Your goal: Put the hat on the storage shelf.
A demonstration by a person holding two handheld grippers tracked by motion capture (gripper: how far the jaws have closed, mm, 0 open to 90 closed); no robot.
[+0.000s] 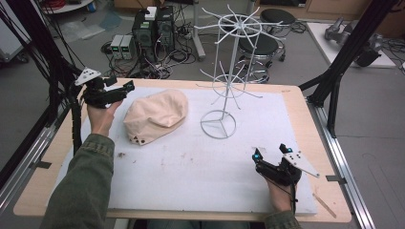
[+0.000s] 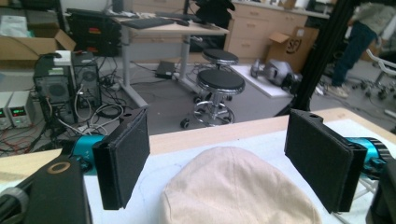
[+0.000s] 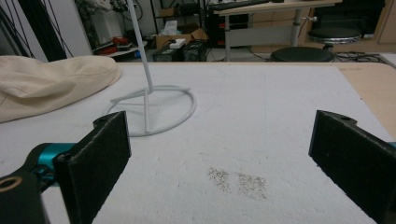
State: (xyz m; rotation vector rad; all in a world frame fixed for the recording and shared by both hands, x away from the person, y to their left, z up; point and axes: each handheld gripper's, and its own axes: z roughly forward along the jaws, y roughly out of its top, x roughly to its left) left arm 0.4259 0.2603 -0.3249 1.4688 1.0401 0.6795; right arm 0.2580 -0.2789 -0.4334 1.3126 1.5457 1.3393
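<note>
A cream flat cap (image 1: 155, 116) lies on the white mat (image 1: 191, 162), left of centre. In the left gripper view the cap (image 2: 238, 191) sits just beyond and between the wide-apart jaws. My left gripper (image 1: 125, 88) hovers open at the cap's left side, held by a hand in a green sleeve. A white wire display stand (image 1: 224, 71) rises right of the cap; its ring base (image 3: 154, 109) lies ahead of the right jaws. My right gripper (image 1: 258, 160) rests open near the mat's front right, nothing between its fingers.
The wooden table (image 1: 313, 138) edges the mat all round. Black frame posts (image 1: 344, 62) stand at the right and left sides. Stools (image 1: 258, 45), computers and cables crowd the floor beyond the far edge. A grey smudge (image 3: 238, 182) marks the mat before the right gripper.
</note>
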